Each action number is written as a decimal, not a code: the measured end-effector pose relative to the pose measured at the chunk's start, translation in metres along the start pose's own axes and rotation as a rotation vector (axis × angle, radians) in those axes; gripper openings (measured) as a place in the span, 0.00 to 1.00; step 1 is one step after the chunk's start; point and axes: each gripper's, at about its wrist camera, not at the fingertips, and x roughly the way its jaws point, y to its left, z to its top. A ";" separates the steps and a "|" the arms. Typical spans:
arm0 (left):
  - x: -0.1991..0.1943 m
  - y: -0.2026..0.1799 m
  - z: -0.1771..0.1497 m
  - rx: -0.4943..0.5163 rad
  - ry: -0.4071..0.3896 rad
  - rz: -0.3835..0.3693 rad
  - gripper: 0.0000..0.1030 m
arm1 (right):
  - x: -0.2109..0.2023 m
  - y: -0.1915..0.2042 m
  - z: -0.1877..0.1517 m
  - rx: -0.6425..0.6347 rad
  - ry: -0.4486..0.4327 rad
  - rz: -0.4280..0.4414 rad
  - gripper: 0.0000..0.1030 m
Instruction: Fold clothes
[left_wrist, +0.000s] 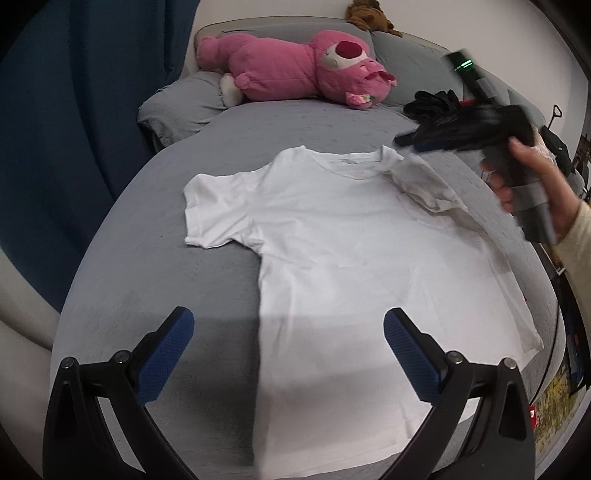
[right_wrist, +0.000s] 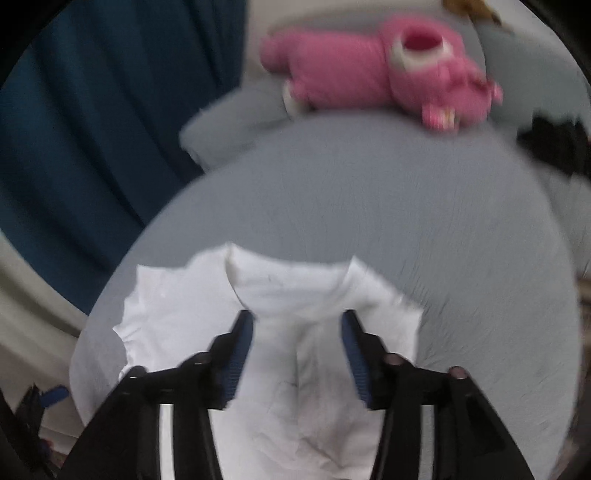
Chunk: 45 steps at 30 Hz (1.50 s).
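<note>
My left gripper (left_wrist: 288, 354) hangs with jaws spread wide over the hem of the white cotton T-shirt (left_wrist: 343, 258), which lies flat on the grey bed sheet (left_wrist: 177, 258), touching nothing. My right gripper (right_wrist: 297, 354) is part open over its folded-in sleeve (left_wrist: 421, 181), pads clear of the cloth

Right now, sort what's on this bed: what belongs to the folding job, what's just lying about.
For the job:
white T-shirt
left gripper
right gripper

Lying about:
pink plush toy
brown plush toy
black garment
grey pillow
</note>
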 end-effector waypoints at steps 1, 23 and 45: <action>0.000 0.001 0.000 -0.003 0.000 -0.003 0.99 | -0.007 0.000 -0.002 -0.004 -0.003 -0.032 0.46; 0.000 0.055 0.000 -0.105 0.006 0.099 0.99 | 0.014 0.031 -0.044 -0.219 0.089 -0.193 0.29; 0.066 0.141 0.034 -0.521 0.032 -0.239 0.81 | -0.049 0.052 -0.099 -0.208 0.067 -0.004 0.29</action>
